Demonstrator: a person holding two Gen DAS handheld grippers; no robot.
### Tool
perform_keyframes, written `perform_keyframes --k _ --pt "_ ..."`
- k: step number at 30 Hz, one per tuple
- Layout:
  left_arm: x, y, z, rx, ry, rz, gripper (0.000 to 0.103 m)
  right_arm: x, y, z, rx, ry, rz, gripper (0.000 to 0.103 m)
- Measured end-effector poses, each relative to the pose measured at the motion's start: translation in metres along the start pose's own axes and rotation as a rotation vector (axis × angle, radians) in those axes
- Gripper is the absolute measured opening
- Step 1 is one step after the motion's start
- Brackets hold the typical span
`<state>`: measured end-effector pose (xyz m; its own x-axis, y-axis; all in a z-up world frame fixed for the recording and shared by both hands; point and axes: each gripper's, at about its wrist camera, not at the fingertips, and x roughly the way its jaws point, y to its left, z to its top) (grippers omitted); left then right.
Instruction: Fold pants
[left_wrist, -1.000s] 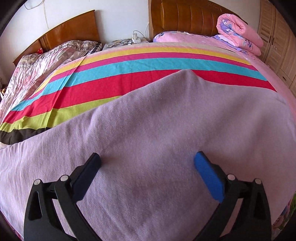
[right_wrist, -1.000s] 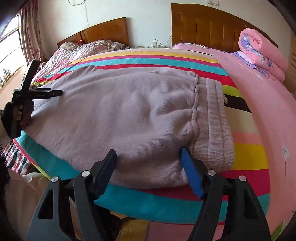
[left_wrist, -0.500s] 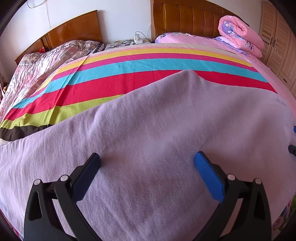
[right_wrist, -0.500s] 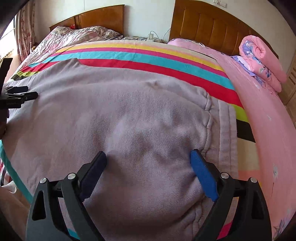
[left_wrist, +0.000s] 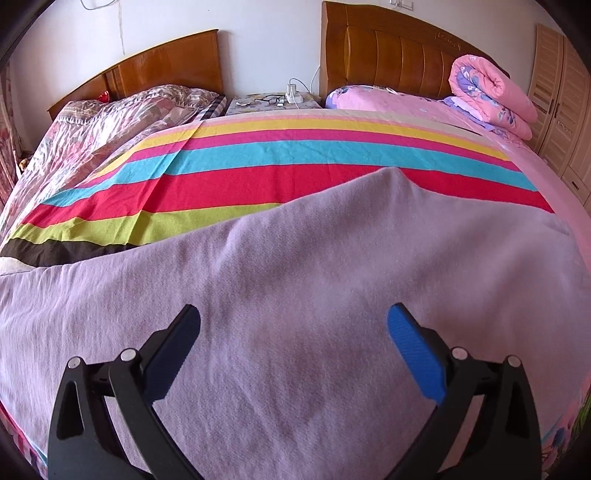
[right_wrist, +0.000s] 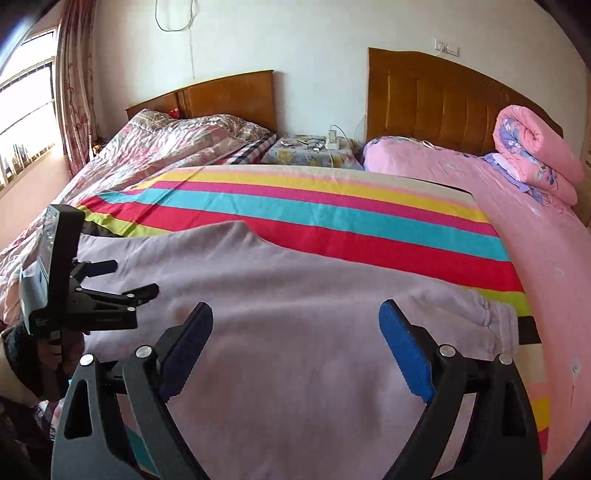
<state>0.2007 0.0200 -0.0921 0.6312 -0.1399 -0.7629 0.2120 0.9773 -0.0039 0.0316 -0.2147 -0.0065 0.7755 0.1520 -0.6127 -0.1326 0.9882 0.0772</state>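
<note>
The right gripper (right_wrist: 295, 332) was wide open, with nothing pinched between its blue pads (right_wrist: 404, 345). The left gripper (left_wrist: 293, 334) was wide open too and held nothing. Both hung just above the purple pants (left_wrist: 295, 266), which lay spread flat on the striped blanket (left_wrist: 295, 162) on the bed. The waistband (right_wrist: 496, 321) lay to the right. A rolled pink quilt (right_wrist: 535, 155) sat by the headboard (right_wrist: 443, 99).
</note>
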Motion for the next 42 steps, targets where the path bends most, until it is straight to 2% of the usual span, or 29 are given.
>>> perform_keyframes --k 3,6,11,16,22,37,42 --pt "-0.015 0.014 -0.001 -0.018 -0.033 0.011 0.102 -0.012 0.050 0.023 -0.078 -0.072 0.138 0.089" --pt "-0.024 0.026 -0.004 -0.037 -0.055 0.037 0.102 -0.011 0.096 0.041 -0.140 -0.087 0.248 0.089" --pt "-0.032 0.048 -0.009 -0.078 -0.058 0.035 0.102 -0.005 0.157 0.054 -0.232 -0.084 0.334 0.089" --pt "-0.040 0.064 -0.014 -0.115 -0.072 0.029 0.102 0.001 0.191 0.057 -0.268 -0.058 0.359 0.089" --pt "-0.049 0.077 -0.021 -0.144 -0.089 0.018 0.102 0.007 0.213 0.062 -0.279 -0.052 0.339 0.089" --pt "-0.059 0.113 -0.035 -0.217 -0.100 0.009 0.102 0.018 0.254 0.068 -0.304 -0.030 0.346 0.089" --pt "-0.063 0.125 -0.041 -0.245 -0.106 0.010 0.102 0.019 0.253 0.071 -0.263 -0.043 0.387 0.089"
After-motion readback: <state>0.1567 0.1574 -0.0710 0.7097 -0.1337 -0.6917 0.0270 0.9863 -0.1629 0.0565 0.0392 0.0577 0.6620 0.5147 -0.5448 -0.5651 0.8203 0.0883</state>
